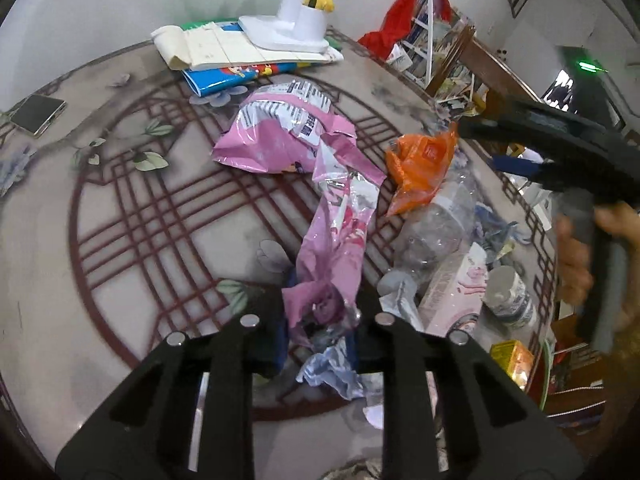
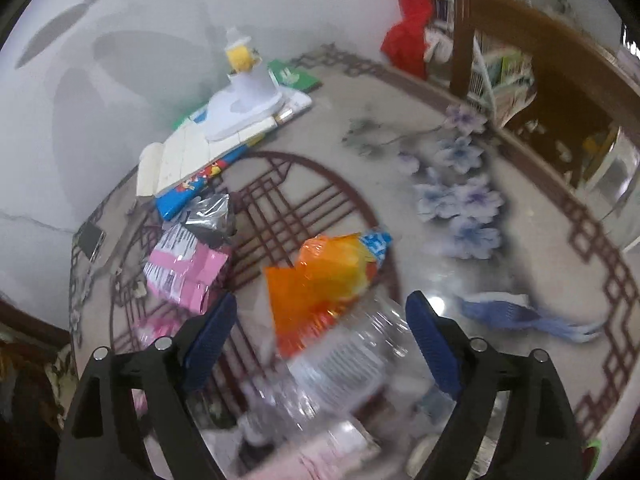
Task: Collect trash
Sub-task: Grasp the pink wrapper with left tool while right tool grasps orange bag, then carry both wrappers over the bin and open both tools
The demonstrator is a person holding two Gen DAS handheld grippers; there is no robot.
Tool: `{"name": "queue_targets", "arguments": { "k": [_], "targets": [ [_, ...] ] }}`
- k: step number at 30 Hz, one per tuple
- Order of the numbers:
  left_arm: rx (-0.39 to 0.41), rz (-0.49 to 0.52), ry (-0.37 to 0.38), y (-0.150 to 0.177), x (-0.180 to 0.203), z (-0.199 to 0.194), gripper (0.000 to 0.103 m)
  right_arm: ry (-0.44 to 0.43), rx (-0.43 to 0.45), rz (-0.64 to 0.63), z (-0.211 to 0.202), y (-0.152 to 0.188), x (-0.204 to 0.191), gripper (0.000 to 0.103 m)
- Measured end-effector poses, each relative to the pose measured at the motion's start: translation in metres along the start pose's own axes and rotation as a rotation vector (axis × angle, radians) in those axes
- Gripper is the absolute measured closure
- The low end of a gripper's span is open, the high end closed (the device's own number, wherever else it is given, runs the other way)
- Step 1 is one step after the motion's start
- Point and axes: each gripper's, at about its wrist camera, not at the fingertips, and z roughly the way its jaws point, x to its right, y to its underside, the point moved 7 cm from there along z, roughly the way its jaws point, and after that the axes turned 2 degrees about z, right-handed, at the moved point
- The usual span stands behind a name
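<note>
Left claw tight on pink wrapper; right claw wide

A phone and stacked books lie on the patterned table, perhaps glass-topped.

The left gripper has its blue pads mostly buried behind the pink wrapper, so their contact is hidden. At three o'clock the right gripper is smeared by motion. In the right wrist view, the clear bottle blurs toward six o'clock, where the frame's edge cuts it off.
</note>
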Motion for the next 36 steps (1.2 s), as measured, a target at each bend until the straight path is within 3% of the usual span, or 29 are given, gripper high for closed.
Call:
{"name": "queue_targets", "arguments": {
  "k": [4, 9, 11, 12, 15, 24, 29, 36],
  "targets": [
    [-0.005, -0.012, 0.017, 0.003, 0.000, 0.002, 0.082, 0.006, -0.054, 0.085, 0.028, -0.011, 0.001, 0.018],
    [0.000, -0.030, 0.020, 0.003, -0.004, 0.004, 0.082, 0.096, -0.128, 0.049, 0.056, -0.005, 0.001, 0.019],
    [0.008, -0.025, 0.008, 0.001, -0.005, 0.003, 0.082, 0.129, -0.129, 0.022, 0.060, -0.001, 0.003, 0.031],
    [0.011, -0.023, 0.002, 0.001, -0.006, 0.002, 0.082, 0.144, -0.125, 0.008, 0.060, -0.001, 0.004, 0.051],
    [0.027, -0.026, -0.013, -0.001, -0.007, -0.003, 0.082, 0.106, -0.112, 0.008, 0.055, -0.001, 0.004, 0.054],
    [0.105, 0.015, -0.028, -0.014, 0.012, -0.032, 0.082, -0.006, 0.099, -0.076, -0.051, 0.001, -0.017, 0.055],
    [0.160, 0.054, -0.020, -0.018, 0.035, -0.057, 0.082, -0.045, 0.154, -0.080, -0.110, 0.031, -0.016, 0.055],
    [0.195, 0.111, 0.012, -0.013, 0.078, -0.085, 0.082, 0.003, 0.220, -0.058, -0.171, 0.083, 0.008, 0.055]
  ]
}}
